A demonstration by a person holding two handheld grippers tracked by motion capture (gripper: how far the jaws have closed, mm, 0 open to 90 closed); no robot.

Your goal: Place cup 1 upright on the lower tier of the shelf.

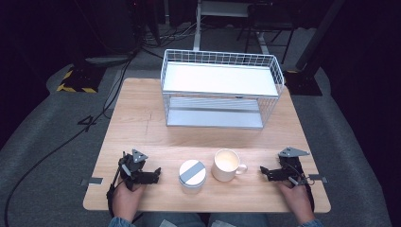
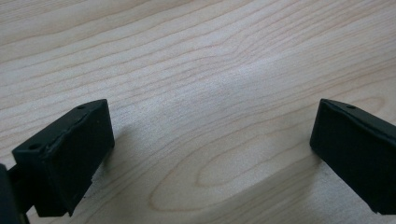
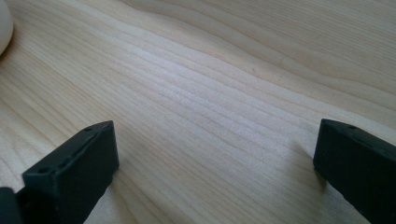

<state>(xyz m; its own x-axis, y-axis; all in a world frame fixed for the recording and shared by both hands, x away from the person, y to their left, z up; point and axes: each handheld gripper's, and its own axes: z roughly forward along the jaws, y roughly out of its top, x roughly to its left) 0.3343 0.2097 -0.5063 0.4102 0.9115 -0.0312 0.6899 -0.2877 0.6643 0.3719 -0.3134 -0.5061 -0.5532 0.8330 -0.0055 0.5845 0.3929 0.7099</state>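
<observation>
high view: a light wooden table [image 1: 142, 118] stands on grey carpet, with dark surroundings and cables on the floor beyond it. a white wire rack [image 1: 222, 87] with two white shelves sits at the far middle of the table, well apart from everything else on it.

a cream mug [image 1: 227, 164] stands upright near the table's front edge, right of centre, its handle turned toward the right gripper [image 1: 265, 172]. just beside the mug, on its left, stands a white round tin [image 1: 192, 175] with a grey band across its lid; the two look very close, though whether they touch cannot be told from this height.

a hand [image 1: 126, 198] holds the left gripper [image 1: 156, 174] low over the table, left of the tin and near it, pointing toward it. the other hand [image 1: 298, 198] holds the right gripper to the right of the mug, near its handle but apart from it.

left gripper view: both black jaws stand wide apart, bare wood between them, nothing held.

right gripper view: the jaws likewise stand wide apart over bare wood, nothing between them; a pale curved edge, probably the mug [image 3: 3, 28], shows at the upper left corner.
</observation>
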